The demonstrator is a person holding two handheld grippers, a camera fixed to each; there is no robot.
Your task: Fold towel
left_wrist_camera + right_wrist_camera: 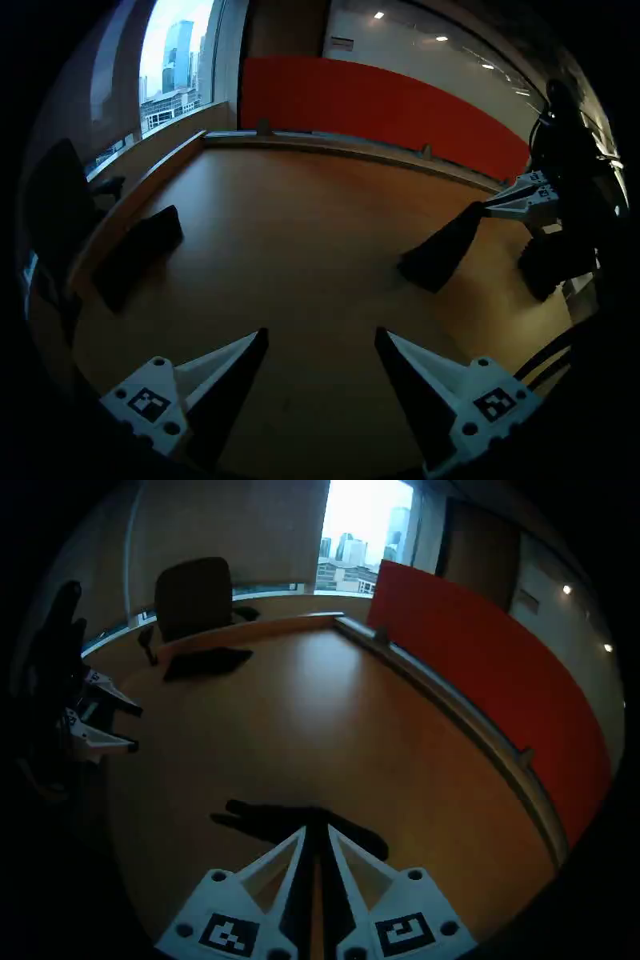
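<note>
We see the right tool [317,830] almost closed, its 2 fingers apparently pinching 1 end of the dark towel [264,816] so the rest drapes onto the brown wooden tabletop [320,704], ready to be carried over. The left tool [320,332] hangs wide open and empty above bare wood, probably waiting to take another corner.

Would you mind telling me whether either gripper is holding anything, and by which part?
Nothing is held: the left gripper hangs open over the wooden table, and the right gripper is shut with nothing in it.
</note>
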